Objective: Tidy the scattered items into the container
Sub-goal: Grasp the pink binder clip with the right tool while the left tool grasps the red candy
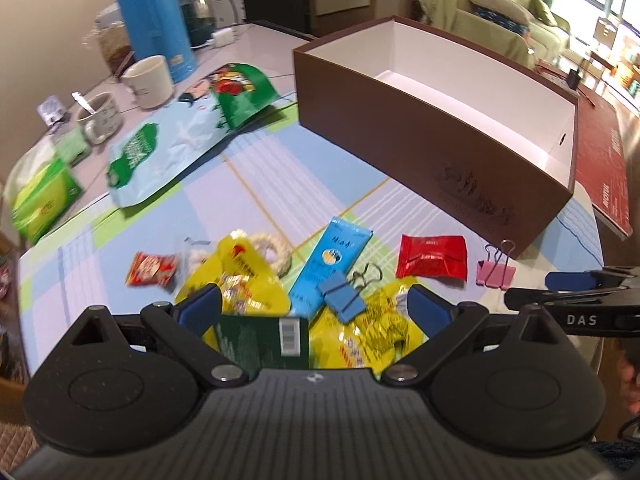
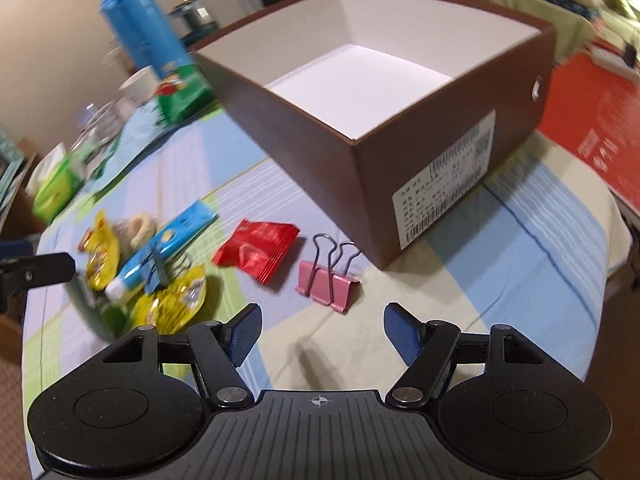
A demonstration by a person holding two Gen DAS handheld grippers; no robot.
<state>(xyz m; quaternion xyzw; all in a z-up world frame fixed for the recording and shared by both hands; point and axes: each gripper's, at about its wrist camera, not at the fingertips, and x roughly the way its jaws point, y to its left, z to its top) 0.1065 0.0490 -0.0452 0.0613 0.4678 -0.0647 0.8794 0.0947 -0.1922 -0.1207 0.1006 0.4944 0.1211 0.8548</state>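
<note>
Left wrist: checked tablecloth (image 1: 260,184); sofa (image 1: 500,12)

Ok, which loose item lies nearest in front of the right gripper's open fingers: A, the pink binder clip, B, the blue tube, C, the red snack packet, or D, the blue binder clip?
A: in the right wrist view the pink binder clip lies just ahead of the right gripper, whose jaws stand open and empty; the red snack packet lies farther off to the left.
</note>
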